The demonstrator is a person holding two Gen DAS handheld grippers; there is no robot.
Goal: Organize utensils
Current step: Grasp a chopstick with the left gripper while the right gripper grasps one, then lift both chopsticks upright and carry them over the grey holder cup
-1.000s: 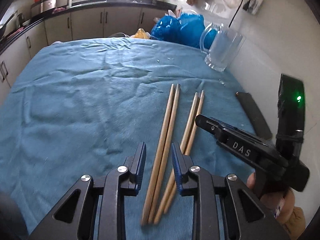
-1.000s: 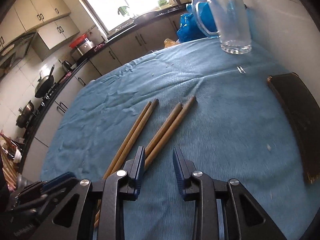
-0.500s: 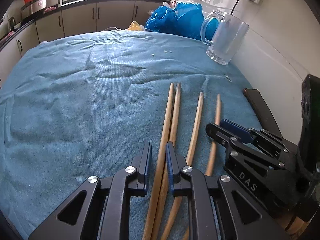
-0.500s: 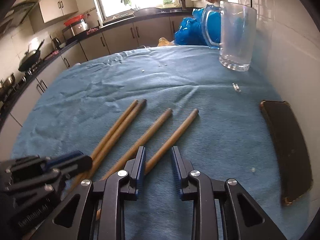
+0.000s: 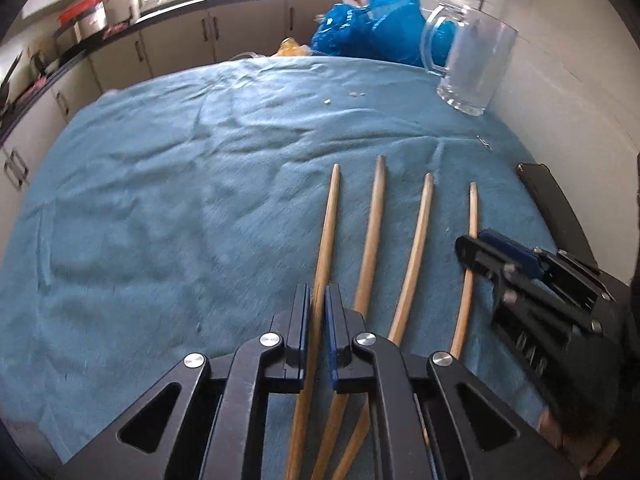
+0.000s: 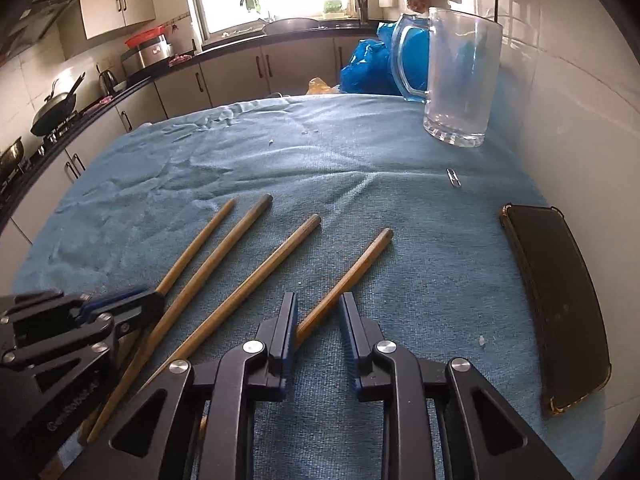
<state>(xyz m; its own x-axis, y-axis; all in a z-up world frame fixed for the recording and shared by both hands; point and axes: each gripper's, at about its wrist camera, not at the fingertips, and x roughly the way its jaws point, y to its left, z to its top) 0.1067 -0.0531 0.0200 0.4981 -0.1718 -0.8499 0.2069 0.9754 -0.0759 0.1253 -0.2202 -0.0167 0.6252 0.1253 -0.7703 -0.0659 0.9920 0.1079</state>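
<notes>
Four wooden chopsticks lie fanned apart on a blue towel (image 5: 160,208). My left gripper (image 5: 318,292) is shut on the leftmost chopstick (image 5: 330,216) near its thick end; the right wrist view shows this gripper (image 6: 154,300) at lower left on the same stick (image 6: 200,240). My right gripper (image 6: 318,300) straddles the rightmost chopstick (image 6: 360,260). Its jaws are closing, the left pad touching the stick and a gap left at the right pad. In the left wrist view, that gripper (image 5: 476,244) sits over the rightmost chopstick (image 5: 473,208). Both middle chopsticks (image 5: 374,220) (image 5: 420,224) lie free.
An empty glass mug (image 6: 460,80) stands at the far right by the white wall. A black phone case (image 6: 556,300) lies along the towel's right edge, with a small metal clip (image 6: 453,178) beyond it. A blue plastic bag (image 6: 368,64) sits behind the table.
The chopsticks lay as two tight pairs and now lie spread apart. My left jaws closed onto the leftmost one. My right jaws narrowed around the rightmost one.
</notes>
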